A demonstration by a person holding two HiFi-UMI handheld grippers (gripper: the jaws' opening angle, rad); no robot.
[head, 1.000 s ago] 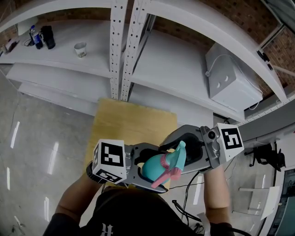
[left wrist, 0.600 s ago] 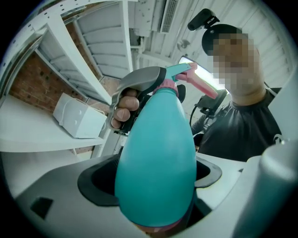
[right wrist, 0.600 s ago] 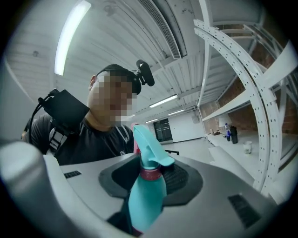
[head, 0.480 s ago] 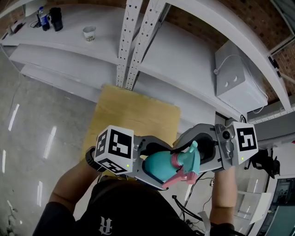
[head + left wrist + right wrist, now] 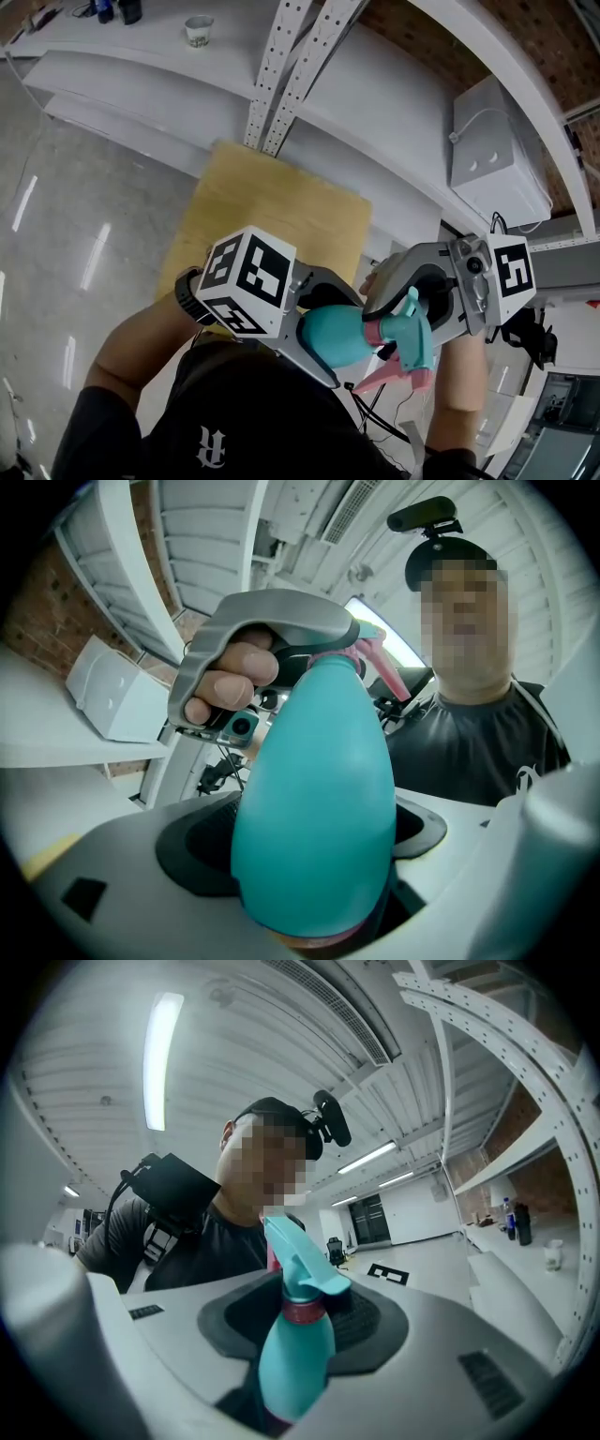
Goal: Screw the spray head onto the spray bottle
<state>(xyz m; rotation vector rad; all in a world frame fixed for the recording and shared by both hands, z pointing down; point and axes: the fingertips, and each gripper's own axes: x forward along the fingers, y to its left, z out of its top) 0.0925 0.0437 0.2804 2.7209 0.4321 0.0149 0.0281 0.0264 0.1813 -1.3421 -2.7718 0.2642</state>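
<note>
Teal egg-shaped plastic spray bottle (image 5: 314, 789) clamped at base in left gripper (image 5: 314, 892). Right gripper (image 5: 291, 1372) jaws just been closing, now pinching teal spray head with pink trigger (image 5: 412, 333) on bottle neck. Head view alone shows yellow wooden board (image 5: 272, 211), white metal shelving (image 5: 394, 122) beyond; gripper bodies hide both grips there.

Black T-shirt (image 5: 234, 422) with white print, black wristband (image 5: 187, 292), grey left gripper (image 5: 314, 855) and right gripper (image 5: 300, 1344)
</note>
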